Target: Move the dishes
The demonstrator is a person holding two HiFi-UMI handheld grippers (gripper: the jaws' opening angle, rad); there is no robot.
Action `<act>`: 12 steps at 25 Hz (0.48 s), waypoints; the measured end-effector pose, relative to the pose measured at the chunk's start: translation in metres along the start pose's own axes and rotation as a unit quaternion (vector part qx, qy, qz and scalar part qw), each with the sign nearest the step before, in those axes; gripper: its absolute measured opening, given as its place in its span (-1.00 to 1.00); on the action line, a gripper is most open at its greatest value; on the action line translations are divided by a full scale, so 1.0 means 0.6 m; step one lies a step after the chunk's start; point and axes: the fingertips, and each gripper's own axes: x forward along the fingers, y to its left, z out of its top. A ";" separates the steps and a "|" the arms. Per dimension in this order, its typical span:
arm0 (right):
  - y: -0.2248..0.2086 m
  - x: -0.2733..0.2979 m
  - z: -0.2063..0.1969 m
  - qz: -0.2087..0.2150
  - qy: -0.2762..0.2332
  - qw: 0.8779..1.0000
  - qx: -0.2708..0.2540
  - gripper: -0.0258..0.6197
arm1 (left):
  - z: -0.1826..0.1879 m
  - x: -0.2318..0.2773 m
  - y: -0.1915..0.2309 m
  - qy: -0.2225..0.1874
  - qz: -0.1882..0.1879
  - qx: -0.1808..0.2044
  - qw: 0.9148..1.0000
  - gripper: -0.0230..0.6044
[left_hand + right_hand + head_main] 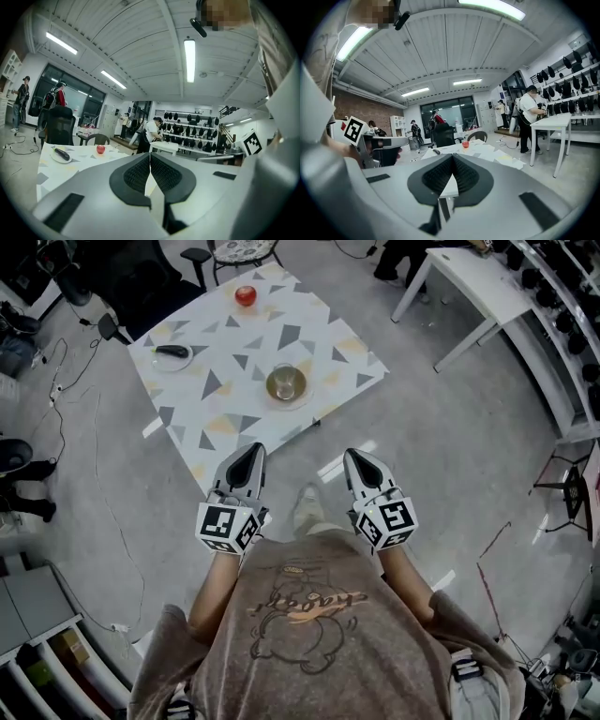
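Looks steeply down from the head; from left tool and right tool, faces roughly level toward shared, distant worktop.

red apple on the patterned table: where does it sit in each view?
Head view: red apple near the top, left of centre, at the table's far end.
Left gripper view: red apple left of centre, small.
Right gripper view: red apple just right of centre, small.
Shared landmark: the patterned table under it.

You are looking at a white table wearing grey and yellow triangles, a red apple, and a bronze-toned bowl.
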 end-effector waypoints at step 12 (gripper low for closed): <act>-0.118 0.122 0.043 0.036 -0.003 0.999 -0.004 -0.92 | 0.021 0.129 0.033 0.001 0.014 0.020 1.000 -0.87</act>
